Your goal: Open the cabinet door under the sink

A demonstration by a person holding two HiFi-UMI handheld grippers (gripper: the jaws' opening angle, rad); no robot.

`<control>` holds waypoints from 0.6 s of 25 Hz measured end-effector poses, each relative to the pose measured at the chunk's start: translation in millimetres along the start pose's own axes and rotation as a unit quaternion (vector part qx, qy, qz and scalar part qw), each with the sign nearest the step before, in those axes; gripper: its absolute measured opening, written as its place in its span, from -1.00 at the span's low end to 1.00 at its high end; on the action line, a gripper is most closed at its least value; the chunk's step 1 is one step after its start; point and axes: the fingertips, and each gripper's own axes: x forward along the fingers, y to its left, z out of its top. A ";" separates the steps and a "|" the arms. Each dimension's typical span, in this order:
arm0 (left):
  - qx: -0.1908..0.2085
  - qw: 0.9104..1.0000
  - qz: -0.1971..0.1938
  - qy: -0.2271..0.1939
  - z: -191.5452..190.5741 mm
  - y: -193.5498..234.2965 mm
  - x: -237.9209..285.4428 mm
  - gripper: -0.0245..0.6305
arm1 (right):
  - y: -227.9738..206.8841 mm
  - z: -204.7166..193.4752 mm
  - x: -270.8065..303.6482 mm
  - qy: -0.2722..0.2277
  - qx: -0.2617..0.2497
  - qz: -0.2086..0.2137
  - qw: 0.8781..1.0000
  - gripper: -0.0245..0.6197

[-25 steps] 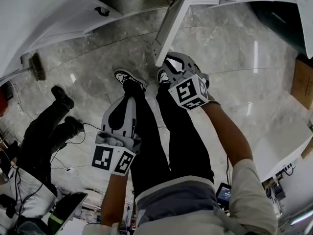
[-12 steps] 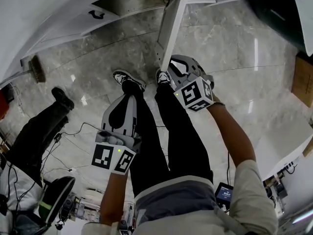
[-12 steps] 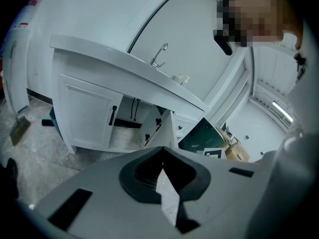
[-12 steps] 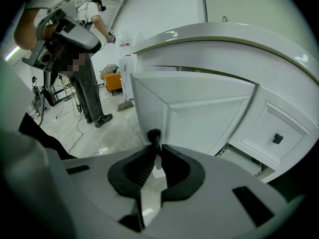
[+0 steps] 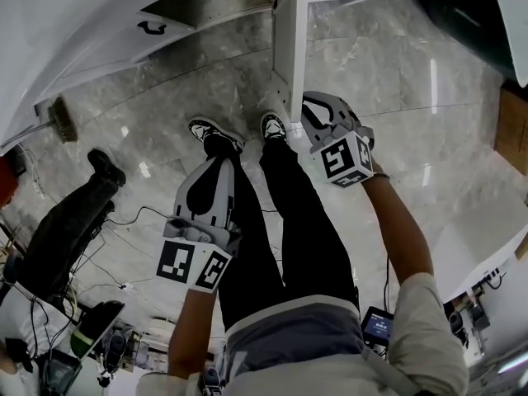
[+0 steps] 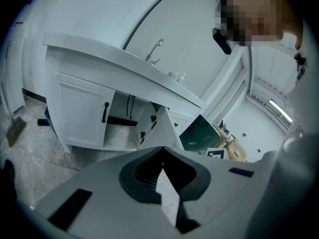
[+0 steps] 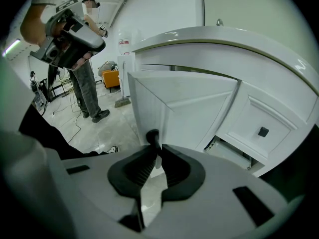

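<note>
right gripper [image 7: 153, 152] clamped on the black handle [image 7: 152, 136] of the cabinet door [image 7: 189, 101], which stands wide open. left gripper [image 6: 162, 158] pinched together, empty. risk: only the jaw tips grip, so the handle could slip; the door edge could hit the shoe [image 5: 273, 127].

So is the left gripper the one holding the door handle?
No, the left gripper is shut on nothing; the right gripper clamps the black door handle.
</note>
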 end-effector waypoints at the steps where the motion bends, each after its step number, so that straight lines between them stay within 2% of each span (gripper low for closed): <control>1: 0.001 1.000 -0.001 0.000 -0.5 -2.0 1.3 -0.92 | -1.9 -2.2 -1.9 0.000 -0.002 -0.001 1.000 -0.78; 15: 0.011 1.000 0.011 -0.004 -2.3 -18.0 -1.0 -0.92 | -42.0 -43.2 -32.8 0.030 -0.018 -0.037 0.999 -0.78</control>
